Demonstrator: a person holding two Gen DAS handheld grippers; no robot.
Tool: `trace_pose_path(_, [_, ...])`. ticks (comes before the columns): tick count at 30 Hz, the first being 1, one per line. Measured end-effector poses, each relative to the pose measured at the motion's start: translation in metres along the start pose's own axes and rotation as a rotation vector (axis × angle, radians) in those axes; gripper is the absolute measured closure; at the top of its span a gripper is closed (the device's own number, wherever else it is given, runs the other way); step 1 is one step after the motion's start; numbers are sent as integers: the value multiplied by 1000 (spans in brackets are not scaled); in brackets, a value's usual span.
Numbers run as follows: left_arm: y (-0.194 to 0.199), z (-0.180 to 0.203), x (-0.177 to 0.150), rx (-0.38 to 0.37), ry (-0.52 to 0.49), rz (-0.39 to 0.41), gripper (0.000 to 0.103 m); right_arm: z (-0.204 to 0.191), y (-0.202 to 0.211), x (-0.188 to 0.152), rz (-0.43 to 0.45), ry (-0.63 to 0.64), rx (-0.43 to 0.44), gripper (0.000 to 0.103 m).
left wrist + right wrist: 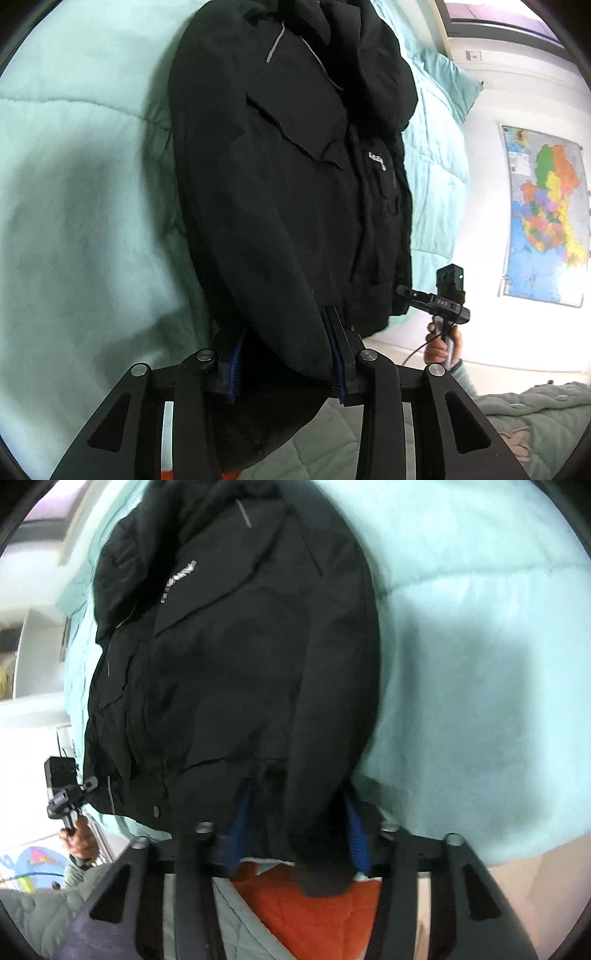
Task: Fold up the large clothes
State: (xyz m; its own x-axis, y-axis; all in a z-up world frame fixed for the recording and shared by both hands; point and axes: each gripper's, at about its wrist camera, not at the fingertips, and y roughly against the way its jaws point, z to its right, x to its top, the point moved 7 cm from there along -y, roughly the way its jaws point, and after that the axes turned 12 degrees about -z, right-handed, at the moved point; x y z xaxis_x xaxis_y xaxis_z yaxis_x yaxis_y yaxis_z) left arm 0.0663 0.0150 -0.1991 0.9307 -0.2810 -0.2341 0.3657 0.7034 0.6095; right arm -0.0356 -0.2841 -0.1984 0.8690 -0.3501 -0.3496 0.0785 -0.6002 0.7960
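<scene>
A large black jacket (288, 177) lies on a mint green bed cover (81, 166); it also shows in the right wrist view (229, 664). My left gripper (286, 354) has its jaws around a sleeve end at the jacket's near hem, cloth filling the gap. My right gripper (295, 830) likewise has its blue pads (356, 834) on either side of the other sleeve's cuff at the hem. The right gripper also shows in the left wrist view (404, 291), and the left one in the right wrist view (88, 784).
The mint bed cover (480, 664) spreads around the jacket. A coloured wall map (546, 214) hangs on the white wall. A grey-green quilted garment (535, 410) and orange cloth (314, 915) are near me. A window is at the far end.
</scene>
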Motion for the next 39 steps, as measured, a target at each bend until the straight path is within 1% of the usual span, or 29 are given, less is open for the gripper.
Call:
trace_pose_path(1, [0,2,1,12,-3,9,67,2,-3,2,-5,-15,-7,49])
trace_pose_path(2, [0,5,2,23,-4,22,74,2,-2,1,-8,-43,-5,50])
trace_pose_path(3, [4,9,4,28,-14,43,78,5,3,1,-3,-86,16,53])
trace_pose_path(4, [13,15,5,17,-30,78,80,4,12,2,20,-107,59,64])
trace_pose_path(6, [26,24,10,-30,-35,130,85,-1,32,2,63,-92,97,86])
trace_pose_path(7, [34,28,14,-58,-35,154,85,-6,41,3,77,-83,100,88])
trace_pose_path(10, [54,44,31,-112,-52,217,87,-25,63,7,113,-42,92,89])
trace_pose_path(12, [68,61,41,-124,-89,257,87,-36,75,11,132,-18,94,90])
trace_pose_path(14, [80,85,50,-137,-138,303,88,-48,93,17,172,5,106,90])
trace_pose_path(16, [94,104,56,-173,-167,340,88,-57,116,25,216,16,138,90])
trace_pose_path(18, [114,119,64,-187,-193,391,88,-64,133,33,246,25,172,90])
trace_pose_path(20, [135,129,73,-195,-205,444,88,-75,153,45,291,38,191,90])
trace_pose_path(23, [170,132,93,-210,-201,503,88,-86,187,70,351,65,255,90])
trace_pose_path(25, [192,135,115,-186,-207,531,87,-97,215,90,407,84,291,90])
trace_pose_path(27, [210,135,139,-185,-202,545,87,-112,237,111,463,95,316,90])
trace_pose_path(29, [224,132,177,-203,-160,547,87,-124,257,138,520,97,298,90])
trace_pose_path(32, [229,126,240,-179,-102,567,84,-136,271,188,559,83,272,90])
trace_pose_path(33, [226,120,264,-153,-58,564,83,-138,272,207,561,74,260,90])
trace_pose_path(34, [219,112,285,-131,-16,559,83,-141,267,233,558,64,229,90])
trace_pose_path(35, [212,102,305,-90,18,553,83,-141,262,248,550,51,209,90])
trace_pose_path(36, [203,97,320,-45,44,545,83,-139,251,270,532,27,187,89])
trace_pose_path(37, [190,83,340,15,89,521,83,-136,234,295,502,-7,160,88])
trace_pose_path(38, [174,68,357,61,137,492,83,-132,220,314,481,-35,138,88])
trace_pose_path(39, [164,58,367,86,162,472,82,-126,204,332,457,-70,107,87])
